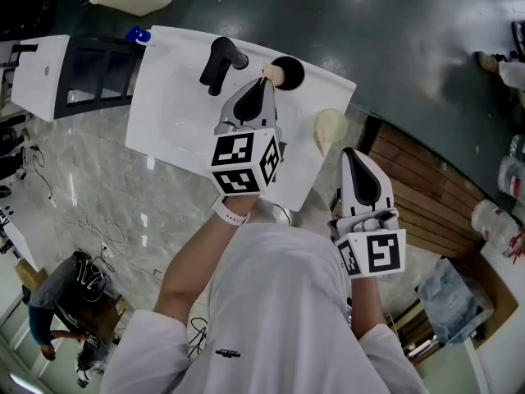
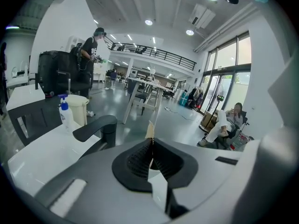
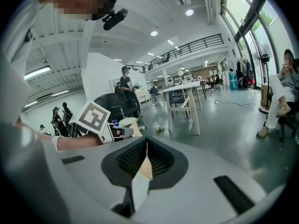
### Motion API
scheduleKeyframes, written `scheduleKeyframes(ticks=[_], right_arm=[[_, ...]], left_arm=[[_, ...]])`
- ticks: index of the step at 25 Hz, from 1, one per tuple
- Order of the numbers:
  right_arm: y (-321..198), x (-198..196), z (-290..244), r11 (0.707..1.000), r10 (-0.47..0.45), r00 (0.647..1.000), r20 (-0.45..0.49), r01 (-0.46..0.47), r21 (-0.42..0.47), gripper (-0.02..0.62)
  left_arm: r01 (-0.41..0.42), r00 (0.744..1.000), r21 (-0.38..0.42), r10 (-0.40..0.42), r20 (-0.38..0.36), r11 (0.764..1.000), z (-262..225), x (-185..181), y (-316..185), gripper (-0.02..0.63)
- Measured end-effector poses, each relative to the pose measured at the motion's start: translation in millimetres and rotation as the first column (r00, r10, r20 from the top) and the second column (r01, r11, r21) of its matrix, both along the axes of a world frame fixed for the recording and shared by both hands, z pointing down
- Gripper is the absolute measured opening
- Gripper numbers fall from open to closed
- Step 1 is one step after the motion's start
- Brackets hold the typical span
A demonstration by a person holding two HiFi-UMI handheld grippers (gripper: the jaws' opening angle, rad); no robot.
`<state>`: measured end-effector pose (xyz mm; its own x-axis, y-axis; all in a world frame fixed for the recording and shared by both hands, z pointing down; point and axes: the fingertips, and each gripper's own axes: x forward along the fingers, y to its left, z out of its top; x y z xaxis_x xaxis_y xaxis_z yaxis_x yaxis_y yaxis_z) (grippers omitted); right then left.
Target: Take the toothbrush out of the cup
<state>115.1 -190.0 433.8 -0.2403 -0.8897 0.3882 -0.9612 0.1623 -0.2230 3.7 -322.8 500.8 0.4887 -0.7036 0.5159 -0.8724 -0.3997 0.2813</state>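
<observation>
A black cup (image 1: 289,72) stands at the far edge of the white washbasin (image 1: 172,113). A pale toothbrush (image 1: 268,73) shows at the cup's left rim. My left gripper (image 1: 264,82) is shut on the toothbrush, right beside the cup. In the left gripper view the brush's beige tip (image 2: 150,129) pokes up from the closed left gripper (image 2: 150,141); the cup is hidden below. My right gripper (image 1: 354,154) hangs off the basin's right side, shut, and I make out nothing held. In its own view the right gripper (image 3: 146,141) has its pads together.
A black faucet (image 1: 220,62) rises left of the cup, also in the left gripper view as the faucet (image 2: 96,127). A blue-capped pump bottle (image 2: 67,115) stands at the basin's far left corner. A cream round dish (image 1: 330,124) sits near the right edge. Wooden decking (image 1: 418,187) lies to the right.
</observation>
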Motion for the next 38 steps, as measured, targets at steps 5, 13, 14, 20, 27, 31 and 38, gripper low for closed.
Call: scheduleKeyframes(ticks=[5,13,14,20,27,31,38], right_arm=[[6,0,-7,1.0,0.003,1.0,-0.004,-0.003,0.019,0.008],[18,-3,-30,0.997,0.002,1.0,-0.018,-0.001,0.073,0.008],[20,-3,-33,0.997,0.001,1.0,-0.02,0.001,0.081,0.008],[34,-13,-51,0.992,-0.008,0.999,-0.035,0.012,0.123,0.008],[45,-27,-70,0.984,-0.016,0.998,-0.059,0.026,0.175,0.008],[52,-31,-78,0.982,-0.015,0.997,-0.074,0.029,0.189,0.008],[62,-32,-91,0.978,-0.002,0.995,-0.099,0.023,0.205,0.008]], left_arm=[[0.004,1.0,0.039,-0.004,-0.02,0.999,-16,-1,3,0.006],[0.01,0.998,0.115,-0.003,-0.059,0.993,-62,-7,16,0.006],[0.011,0.998,0.125,-0.003,-0.065,0.992,-69,-8,19,0.006],[0.016,0.996,0.189,0.001,-0.09,0.982,-112,-23,40,0.006],[0.02,0.996,0.239,0.001,-0.088,0.971,-143,-55,71,0.006],[0.015,0.998,0.247,0.002,-0.066,0.969,-149,-76,93,0.006],[-0.004,1.0,0.255,0.01,-0.021,0.967,-147,-104,128,0.006]])
